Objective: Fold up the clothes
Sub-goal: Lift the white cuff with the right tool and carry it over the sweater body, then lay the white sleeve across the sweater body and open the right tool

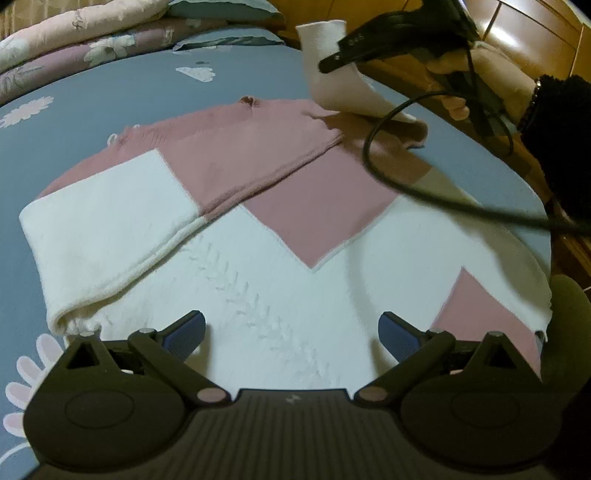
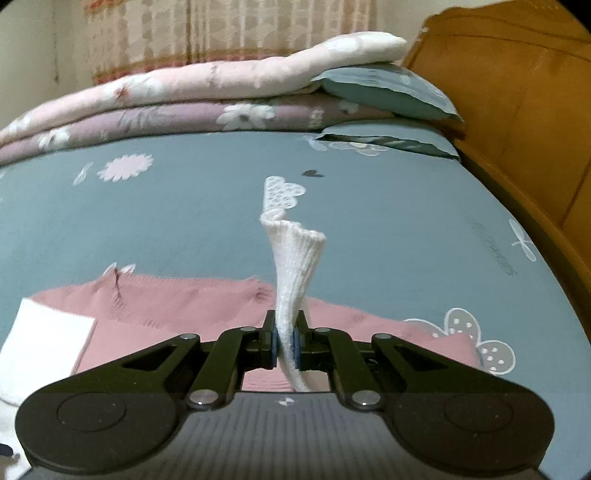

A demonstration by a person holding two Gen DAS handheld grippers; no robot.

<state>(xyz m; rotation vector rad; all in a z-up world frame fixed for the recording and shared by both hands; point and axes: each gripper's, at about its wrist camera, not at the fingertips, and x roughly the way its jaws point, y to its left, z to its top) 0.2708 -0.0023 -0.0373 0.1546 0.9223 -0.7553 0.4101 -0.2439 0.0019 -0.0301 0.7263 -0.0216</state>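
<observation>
Pink-and-white sweater (image 1: 229, 206) flat on bed (image 1: 110, 85), left gripper (image 1: 291, 332) fingers wide above it, right gripper (image 2: 285, 347) pinching white sleeve cuff (image 2: 295, 266)

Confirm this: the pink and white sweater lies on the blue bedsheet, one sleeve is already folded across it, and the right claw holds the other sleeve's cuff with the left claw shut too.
Wrong on one point: the left claw is open, as the left wrist view shows. The sweater does lie on the blue bedsheet with one sleeve folded across, and the right claw holds the other cuff.

Sweater (image 1: 229, 206): flat on bed (image 1: 110, 92), near side. Folded quilts (image 1: 74, 37) and pillows (image 1: 229, 11): far end. Headboard (image 2: 517, 110): right.
</observation>
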